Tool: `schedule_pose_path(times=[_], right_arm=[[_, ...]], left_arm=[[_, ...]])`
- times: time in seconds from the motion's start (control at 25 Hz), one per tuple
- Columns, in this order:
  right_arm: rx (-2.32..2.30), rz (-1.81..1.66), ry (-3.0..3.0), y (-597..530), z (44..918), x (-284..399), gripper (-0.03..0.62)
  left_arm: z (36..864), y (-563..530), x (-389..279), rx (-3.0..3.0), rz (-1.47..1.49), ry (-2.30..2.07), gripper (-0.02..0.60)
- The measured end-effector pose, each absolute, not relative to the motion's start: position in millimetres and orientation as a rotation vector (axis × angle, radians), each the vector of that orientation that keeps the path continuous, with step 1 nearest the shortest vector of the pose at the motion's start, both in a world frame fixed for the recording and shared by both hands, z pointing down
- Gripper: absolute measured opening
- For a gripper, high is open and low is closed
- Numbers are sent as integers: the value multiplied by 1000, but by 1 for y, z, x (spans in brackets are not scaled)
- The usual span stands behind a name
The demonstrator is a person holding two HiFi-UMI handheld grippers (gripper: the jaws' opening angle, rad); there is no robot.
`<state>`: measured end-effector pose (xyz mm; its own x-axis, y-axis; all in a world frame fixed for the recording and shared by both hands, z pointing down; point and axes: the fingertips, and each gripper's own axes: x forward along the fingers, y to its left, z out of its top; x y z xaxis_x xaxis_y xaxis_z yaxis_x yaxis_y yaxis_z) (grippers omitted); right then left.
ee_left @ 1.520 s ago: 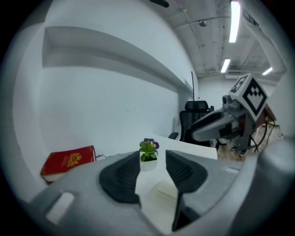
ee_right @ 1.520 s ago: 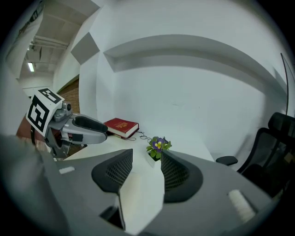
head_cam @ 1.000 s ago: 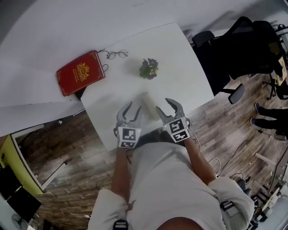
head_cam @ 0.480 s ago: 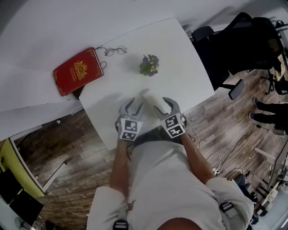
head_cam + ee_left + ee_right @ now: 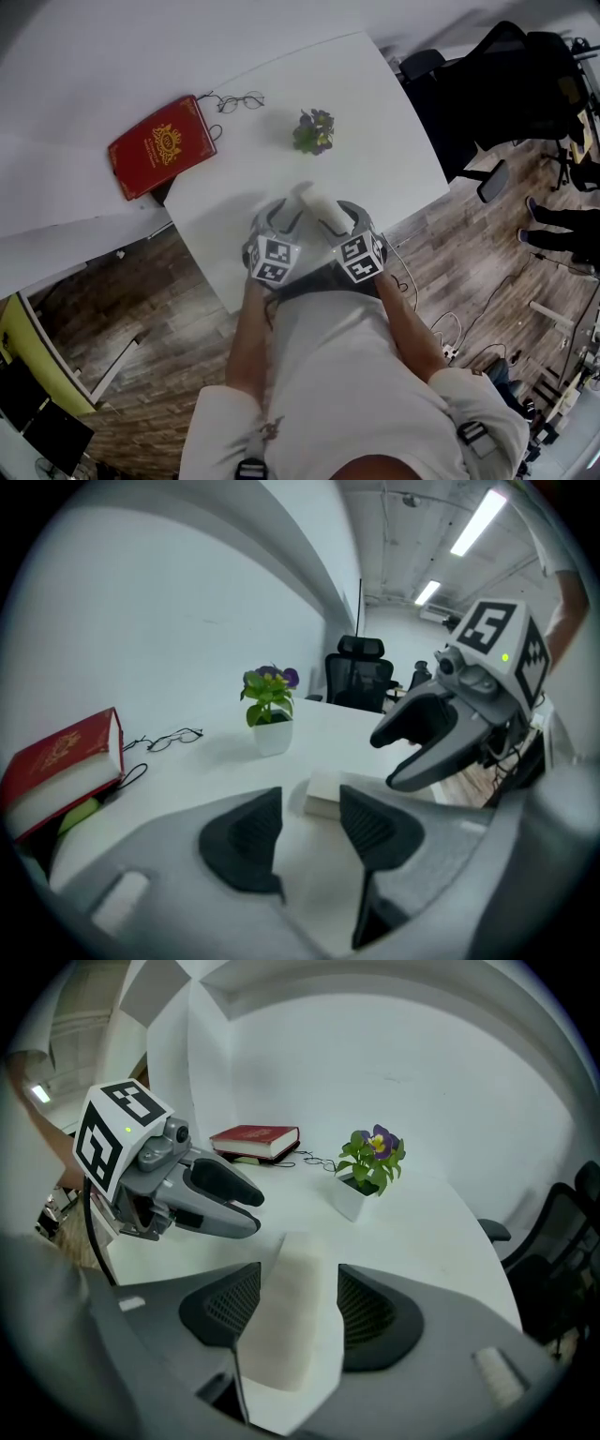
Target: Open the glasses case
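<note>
From the head view: holding the left gripper (image 5: 279, 217) and the right gripper (image 5: 342, 217) low over the near edge of the white table (image 5: 375, 122), flanking the cream glasses case (image 5: 316, 204), closed and slanting away from the person, with the potted plant (image 5: 314, 131) well beyond it and the red book (image 5: 159, 145) and wire spectacles (image 5: 239, 101) off at the far left. From the left gripper view: spreading the left gripper (image 5: 307, 829) jaws apart, gripping nothing, aiming them at one end of the glasses case (image 5: 325, 796) showing just past the pads; facing the right gripper (image 5: 394, 758) at the right, with the potted plant (image 5: 269, 710), red book (image 5: 61, 766), wire spectacles (image 5: 173, 738) and a black office chair (image 5: 361, 672) behind. From the right gripper view: straddling the glasses case (image 5: 291, 1326) lengthwise with the right gripper (image 5: 300, 1307) jaws, just now opening them wider, nearly filling the gap between the pads yet showing no squeeze on it; looking past the left gripper (image 5: 248, 1211) close at the left toward the red book (image 5: 255, 1138) and potted plant (image 5: 370, 1171).
</note>
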<state>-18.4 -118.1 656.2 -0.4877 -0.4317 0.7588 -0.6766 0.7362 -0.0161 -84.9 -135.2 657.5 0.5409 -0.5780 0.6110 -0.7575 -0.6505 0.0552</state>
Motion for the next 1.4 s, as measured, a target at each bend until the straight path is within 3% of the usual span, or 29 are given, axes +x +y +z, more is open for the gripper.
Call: schedule_pose_path(times=[0.36,1.0,1.4], right_arm=[[809,419,-2128,-111,672,-24,255],[791,437,-2076,-103,694,-25,330],[799,440,-2023,-101,712,-23,336]], left_arm=[[674,-137,-78,2490,861,-1034,196],[695,-135,-69,2481,913,-971,198],[701,-135,-63,2479,920,-951,198]])
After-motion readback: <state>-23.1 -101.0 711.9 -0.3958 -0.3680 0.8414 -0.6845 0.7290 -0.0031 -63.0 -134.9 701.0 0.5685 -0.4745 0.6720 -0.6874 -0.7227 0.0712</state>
